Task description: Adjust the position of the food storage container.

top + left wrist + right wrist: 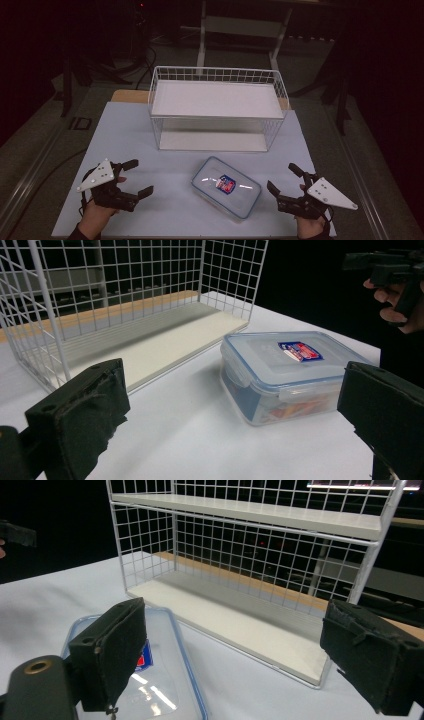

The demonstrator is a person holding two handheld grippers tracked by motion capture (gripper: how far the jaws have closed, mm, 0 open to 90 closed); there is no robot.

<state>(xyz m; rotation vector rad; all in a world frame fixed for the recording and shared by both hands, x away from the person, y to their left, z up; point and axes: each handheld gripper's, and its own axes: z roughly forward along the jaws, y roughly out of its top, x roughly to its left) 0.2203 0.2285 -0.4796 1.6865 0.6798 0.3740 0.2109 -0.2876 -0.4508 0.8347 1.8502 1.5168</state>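
Box (226, 187) – lidded, flat on desk (165, 210), between left claw (136, 178) and right claw (281, 180); apart from both, each claw released, empty.

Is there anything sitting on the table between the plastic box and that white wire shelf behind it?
No. In the high view, only bare white table lies between the lidded box and the wire shelf. The left gripper view shows the same empty strip.

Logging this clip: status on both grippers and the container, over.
Left gripper open, right gripper open, both empty. Lidded container on table between them, untouched. Wire shelf rack behind it; nothing in the way.
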